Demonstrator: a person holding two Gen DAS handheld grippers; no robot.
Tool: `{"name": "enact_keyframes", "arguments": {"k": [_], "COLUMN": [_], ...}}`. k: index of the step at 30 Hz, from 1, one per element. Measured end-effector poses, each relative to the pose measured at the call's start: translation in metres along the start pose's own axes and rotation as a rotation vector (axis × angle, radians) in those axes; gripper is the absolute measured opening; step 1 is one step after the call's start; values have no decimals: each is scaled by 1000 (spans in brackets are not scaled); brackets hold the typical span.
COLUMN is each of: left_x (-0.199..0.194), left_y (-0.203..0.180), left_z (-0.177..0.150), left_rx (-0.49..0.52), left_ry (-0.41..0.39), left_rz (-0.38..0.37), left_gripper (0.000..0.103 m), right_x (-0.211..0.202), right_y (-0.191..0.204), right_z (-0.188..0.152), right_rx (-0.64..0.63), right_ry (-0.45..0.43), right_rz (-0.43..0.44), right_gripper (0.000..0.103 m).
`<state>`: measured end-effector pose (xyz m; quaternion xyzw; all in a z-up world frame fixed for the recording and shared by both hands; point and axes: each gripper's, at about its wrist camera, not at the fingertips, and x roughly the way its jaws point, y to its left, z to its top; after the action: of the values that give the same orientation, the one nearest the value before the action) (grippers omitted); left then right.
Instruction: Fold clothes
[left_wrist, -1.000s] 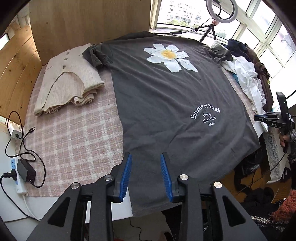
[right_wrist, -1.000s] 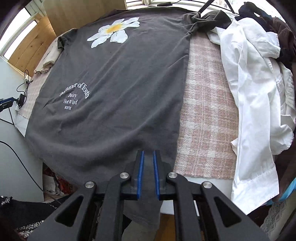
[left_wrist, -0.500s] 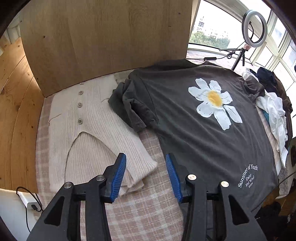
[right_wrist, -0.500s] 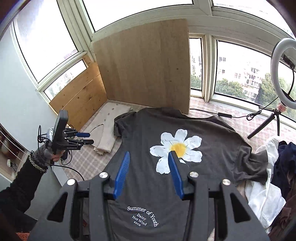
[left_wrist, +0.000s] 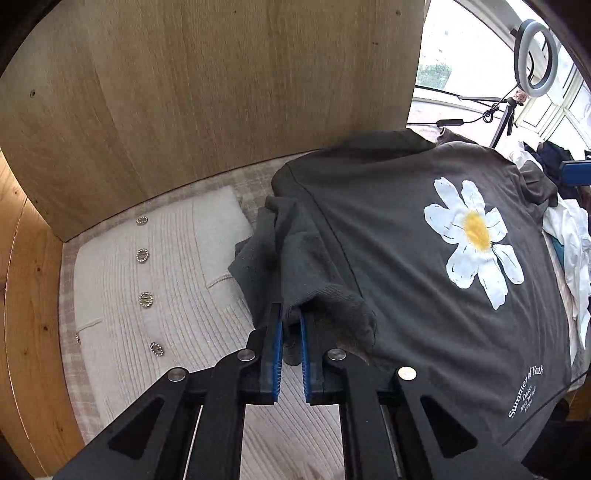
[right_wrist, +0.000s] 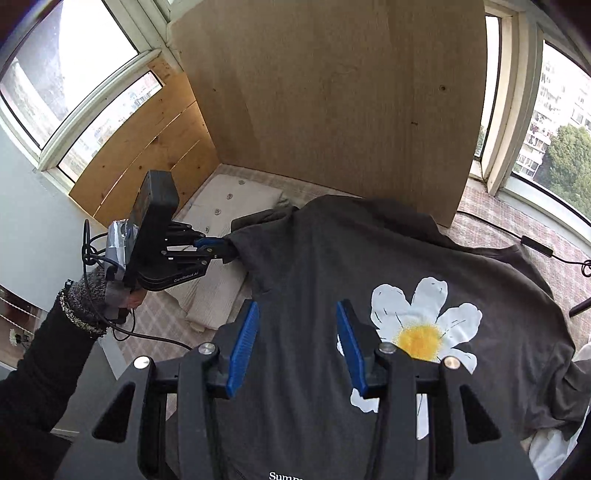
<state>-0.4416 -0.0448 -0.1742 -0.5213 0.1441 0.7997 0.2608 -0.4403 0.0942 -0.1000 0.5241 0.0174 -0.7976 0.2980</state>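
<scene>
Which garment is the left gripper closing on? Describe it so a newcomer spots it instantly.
Start at the upright wooden board. Below it, a dark grey T-shirt lies beside a folded cream cardigan. The left gripper is closing on its bunched sleeve; only this shirt bears a white daisy print.

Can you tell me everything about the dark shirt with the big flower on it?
The dark grey T-shirt looks like soft cotton and lies spread flat, print up, on the checked cloth. It shows a white daisy with a yellow middle and small white words near the hem. One sleeve is bunched up, overlapping the cream knitted top; the left gripper is closing its jaws on it. The right gripper hovers open above.
</scene>
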Motion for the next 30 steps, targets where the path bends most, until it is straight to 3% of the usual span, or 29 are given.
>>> {"name": "enact_keyframes", "arguments": {"k": [2, 6, 10, 13, 17, 20, 22, 23, 27, 28, 30], "left_x": [-14, -12, -10, -14, -15, -14, -14, -13, -10, -7, 0], "left_y": [0, -4, 16, 27, 42, 49, 51, 49, 35, 30, 21], "left_z": [-4, -6, -16, -25, -37, -40, -40, -39, -35, -33, -28], "left_rx": [3, 33, -97, -133, -187, -224, -238, -234, -205, -190, -170], "left_ry": [-27, -9, 1, 3, 21, 21, 23, 23, 13, 15, 23], "left_rz": [20, 47, -25, 8, 25, 18, -3, -20, -100, -96, -90], "left_gripper": [8, 11, 26, 29, 30, 30, 32, 32, 40, 46, 47], "right_x": [30, 96, 161, 195, 208, 222, 232, 232, 195, 186, 174], "right_y": [6, 9, 27, 50, 82, 94, 92, 90, 67, 61, 52], "right_z": [21, 72, 111, 115, 100, 90, 83, 82, 93, 97, 103], "right_rx": [-50, -132, -297, -461, -671, -759, -790, -797, -697, -660, -615], "right_ry": [23, 83, 174, 245, 283, 289, 328, 330, 231, 209, 175], "right_rz": [3, 36, 38, 87, 149, 123, 90, 79, 142, 164, 165], "right_gripper": [43, 43, 43, 43, 43, 45, 36, 7, 5, 5, 5]}}
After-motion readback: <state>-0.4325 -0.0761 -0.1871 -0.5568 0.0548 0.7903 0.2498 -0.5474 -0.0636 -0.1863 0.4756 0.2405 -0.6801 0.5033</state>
